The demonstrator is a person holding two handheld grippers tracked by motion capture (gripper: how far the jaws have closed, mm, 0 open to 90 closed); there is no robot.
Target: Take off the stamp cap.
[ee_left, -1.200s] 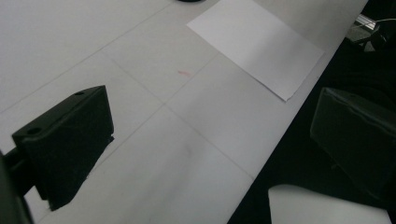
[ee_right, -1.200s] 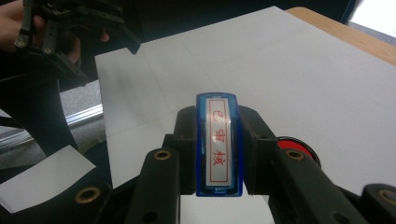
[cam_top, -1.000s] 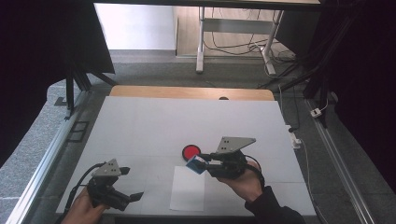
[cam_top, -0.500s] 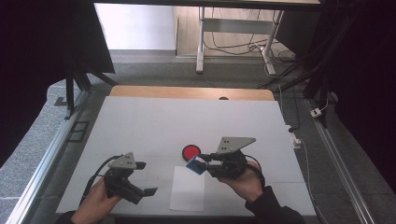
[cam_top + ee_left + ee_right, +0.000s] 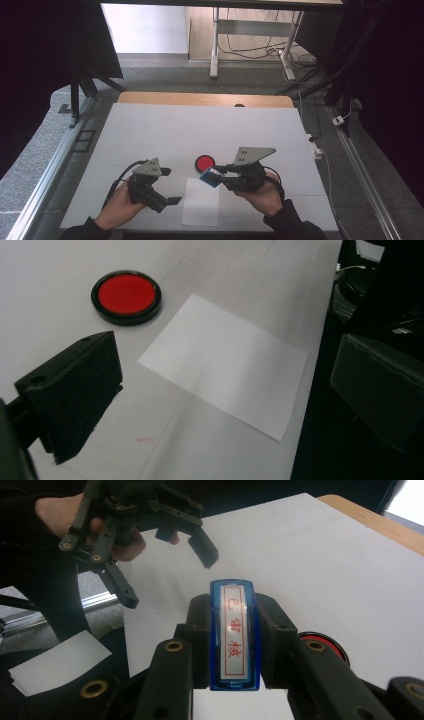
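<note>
Right gripper view is showing your right gripper (image 5: 234, 645) clamping the blue stamp (image 5: 234, 635), its long axis running along the jaws. You are holding it just beside the red ink pad (image 5: 204, 162), above the paper sheet (image 5: 201, 202); your left gripper (image 5: 167, 192), open and empty, is sitting beside that sheet on the tabletop (image 5: 150, 130).

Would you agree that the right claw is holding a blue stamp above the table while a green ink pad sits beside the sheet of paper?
Not quite: the ink pad is red, not green, as the left gripper view shows. The right claw does hold the blue stamp, and the pad sits beside the sheet of paper.
</note>
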